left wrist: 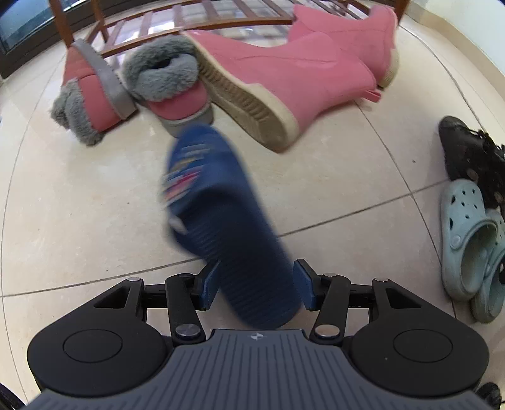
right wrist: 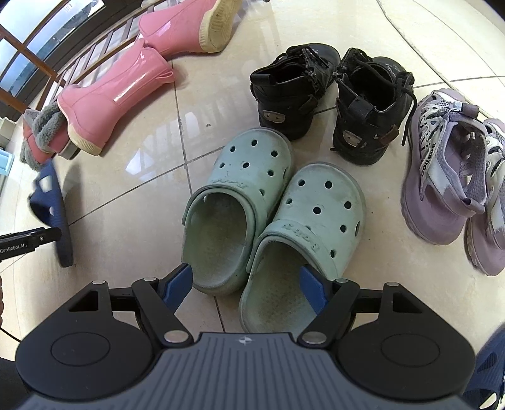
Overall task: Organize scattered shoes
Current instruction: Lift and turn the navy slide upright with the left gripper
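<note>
The navy slipper [left wrist: 217, 202] was a ribbed slide with a striped, multicoloured patch on its strap, blurred in the left wrist view. It lay tilted on the tiled floor [left wrist: 79, 205], toe toward 12 o'clock and heel between the blue pads of the left tongs [left wrist: 255, 284]. Those tongs stood partly open; the left pad looked to be against the slipper's side, the right pad stood clear of it, so nothing was clamped.

At 11 o'clock from the slipper sat 2 pink fur-trimmed boots [left wrist: 132, 85], and at 1 o'clock 2 pink rain boots [left wrist: 303, 79] lay on their sides before a wooden rack [left wrist: 176, 22].

In the right wrist view, 2 mint-green clogs [right wrist: 268, 214] stood side by side, toes toward 12 o'clock. The right tongs [right wrist: 247, 284] gaped wide over their heels, gripping nothing; whether the pads touched the clogs I cannot tell. 2 black lace-up boots [right wrist: 331, 101] stood at 12 o'clock from the clogs, and 2 lilac sandals [right wrist: 448, 183] at 3 o'clock.
</note>
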`<state>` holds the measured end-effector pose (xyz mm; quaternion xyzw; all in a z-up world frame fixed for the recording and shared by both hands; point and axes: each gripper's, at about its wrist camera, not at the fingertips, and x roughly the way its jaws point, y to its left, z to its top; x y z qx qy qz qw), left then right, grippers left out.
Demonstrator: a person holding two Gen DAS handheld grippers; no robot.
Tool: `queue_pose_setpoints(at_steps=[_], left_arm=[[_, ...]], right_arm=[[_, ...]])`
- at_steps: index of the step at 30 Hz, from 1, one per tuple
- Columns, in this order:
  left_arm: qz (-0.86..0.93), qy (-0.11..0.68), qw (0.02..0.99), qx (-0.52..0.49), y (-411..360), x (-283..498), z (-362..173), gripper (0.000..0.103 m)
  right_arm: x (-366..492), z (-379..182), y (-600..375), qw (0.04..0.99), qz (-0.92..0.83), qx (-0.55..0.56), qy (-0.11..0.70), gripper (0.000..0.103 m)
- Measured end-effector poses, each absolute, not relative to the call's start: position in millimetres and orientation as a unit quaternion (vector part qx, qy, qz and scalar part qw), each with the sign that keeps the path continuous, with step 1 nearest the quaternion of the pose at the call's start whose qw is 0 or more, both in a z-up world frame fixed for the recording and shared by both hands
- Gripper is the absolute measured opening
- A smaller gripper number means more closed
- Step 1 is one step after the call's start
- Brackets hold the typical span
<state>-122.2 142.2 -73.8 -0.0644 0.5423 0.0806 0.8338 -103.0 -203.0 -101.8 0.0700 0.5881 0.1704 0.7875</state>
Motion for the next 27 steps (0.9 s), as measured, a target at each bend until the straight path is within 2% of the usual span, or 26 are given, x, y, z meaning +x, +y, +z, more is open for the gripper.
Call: queue_pose_setpoints(at_steps=[19, 22, 27], left_arm=[[0.158, 0.509, 0.845, -0.049, 173.7, -70.0, -99.4, 0.053], [0.155, 0.502, 0.850, -0.040, 175.0, -62.9, -104.9, 0.051], [0.163, 0.494, 0.853, -0.042, 175.7, -61.0, -110.5, 0.034]], right_arm=[[-109.4, -99.5, -214.2, 0.795, 0.153, 0.070, 0.583, 0.081], [-109.8, -100.1, -217.3, 0.796, 0.148, 0.072, 0.583, 0.081], [-110.1, -100.9, -222.0, 0.797, 0.142, 0.074, 0.582, 0.081]])
